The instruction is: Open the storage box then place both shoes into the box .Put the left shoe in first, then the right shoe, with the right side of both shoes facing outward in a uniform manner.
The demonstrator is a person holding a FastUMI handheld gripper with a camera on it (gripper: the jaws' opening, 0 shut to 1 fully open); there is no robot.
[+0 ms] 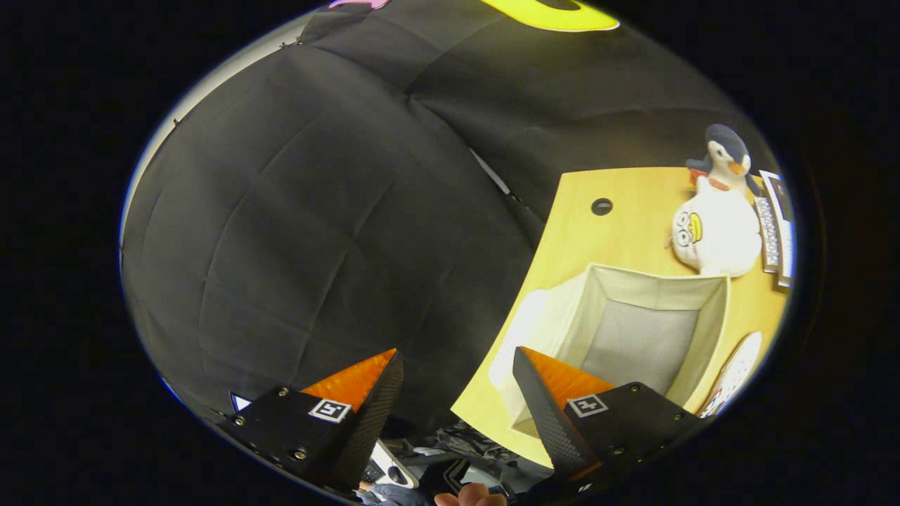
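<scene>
The beige fabric storage box (710, 330) stands open on the wooden table (619, 239), and its grey inner floor shows with nothing on it. A pale flap (524, 330) hangs at the box's near side. My gripper (455, 355) is open with nothing between its fingers; the view is tilted. One finger (545, 393) overlaps the box's near corner, the other (365, 393) is out over the booth's black cloth. A white patterned object (735, 376), possibly a shoe, lies just past the box's far side.
Beyond the box sit a white plush toy (714, 235) and a penguin plush (728, 158), with a keyboard-like device (773, 225) beside them. A round cable hole (601, 206) is in the tabletop. A person's fingers (471, 497) show below the gripper.
</scene>
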